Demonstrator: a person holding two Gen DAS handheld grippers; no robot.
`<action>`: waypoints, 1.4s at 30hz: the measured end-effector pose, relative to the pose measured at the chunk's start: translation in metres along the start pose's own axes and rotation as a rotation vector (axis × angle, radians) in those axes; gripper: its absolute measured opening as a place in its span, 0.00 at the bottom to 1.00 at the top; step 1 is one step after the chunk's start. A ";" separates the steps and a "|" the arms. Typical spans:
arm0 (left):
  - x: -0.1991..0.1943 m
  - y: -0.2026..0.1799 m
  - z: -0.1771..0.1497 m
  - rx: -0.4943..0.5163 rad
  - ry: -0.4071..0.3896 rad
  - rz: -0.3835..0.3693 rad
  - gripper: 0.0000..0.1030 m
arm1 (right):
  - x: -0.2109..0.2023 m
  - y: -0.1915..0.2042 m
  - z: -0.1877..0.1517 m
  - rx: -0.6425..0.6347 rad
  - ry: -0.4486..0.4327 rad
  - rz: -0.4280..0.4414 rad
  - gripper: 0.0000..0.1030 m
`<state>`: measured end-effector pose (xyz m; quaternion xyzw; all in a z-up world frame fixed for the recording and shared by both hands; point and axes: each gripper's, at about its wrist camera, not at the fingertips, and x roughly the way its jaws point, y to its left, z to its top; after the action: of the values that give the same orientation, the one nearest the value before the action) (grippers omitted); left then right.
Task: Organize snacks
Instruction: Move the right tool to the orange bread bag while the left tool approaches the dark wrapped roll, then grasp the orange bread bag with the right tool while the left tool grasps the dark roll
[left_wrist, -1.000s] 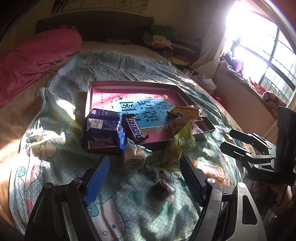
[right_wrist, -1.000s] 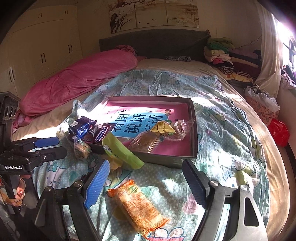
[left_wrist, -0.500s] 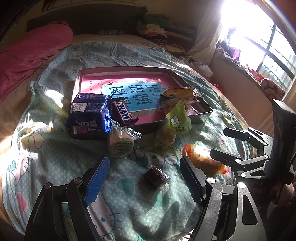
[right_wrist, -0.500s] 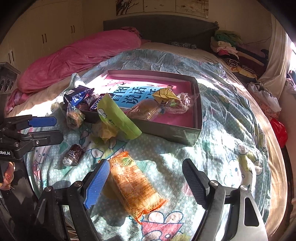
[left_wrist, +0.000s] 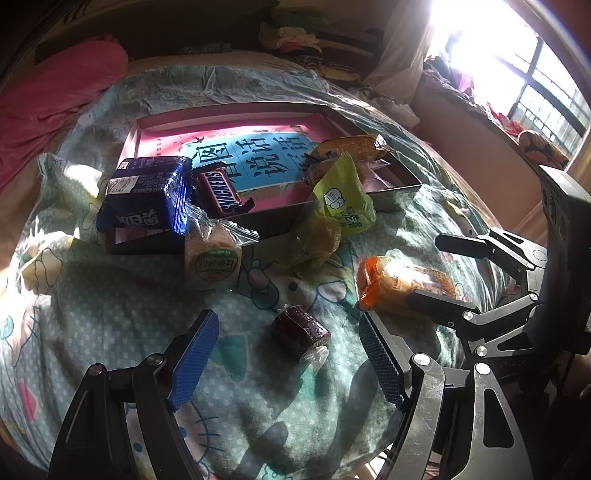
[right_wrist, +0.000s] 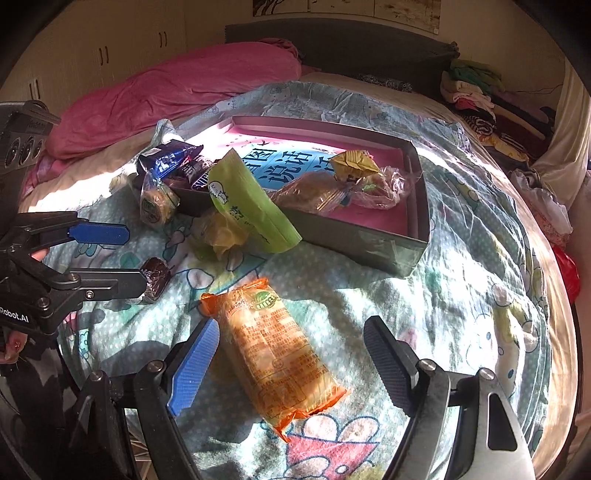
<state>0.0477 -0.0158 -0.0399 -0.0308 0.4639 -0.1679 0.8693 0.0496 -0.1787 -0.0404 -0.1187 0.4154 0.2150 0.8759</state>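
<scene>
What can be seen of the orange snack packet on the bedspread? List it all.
The orange snack packet is a long, crinkly plastic pillow pack, translucent, with pale biscuit-like contents showing, a green round logo near its far end and small print along it. It looks sealed and full. It lies flat on the patterned bedspread, diagonally, outside the box, between the open fingers of the right gripper, which do not touch it.

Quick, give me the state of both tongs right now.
Left tongs: open, holding nothing, above the small dark wrapped cake.
Right tongs: open, holding nothing, above the orange snack packet.
</scene>
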 end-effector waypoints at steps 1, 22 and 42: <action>0.001 -0.001 0.000 0.004 0.005 0.000 0.77 | 0.001 0.001 0.000 -0.006 0.004 0.005 0.78; 0.027 -0.019 -0.007 0.085 0.053 0.031 0.77 | 0.029 0.006 -0.005 -0.059 0.049 0.071 0.61; 0.035 -0.022 -0.002 0.119 0.048 0.047 0.38 | 0.017 -0.029 -0.004 0.148 -0.004 0.115 0.34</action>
<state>0.0581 -0.0477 -0.0640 0.0355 0.4745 -0.1755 0.8619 0.0701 -0.2009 -0.0550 -0.0292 0.4343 0.2340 0.8694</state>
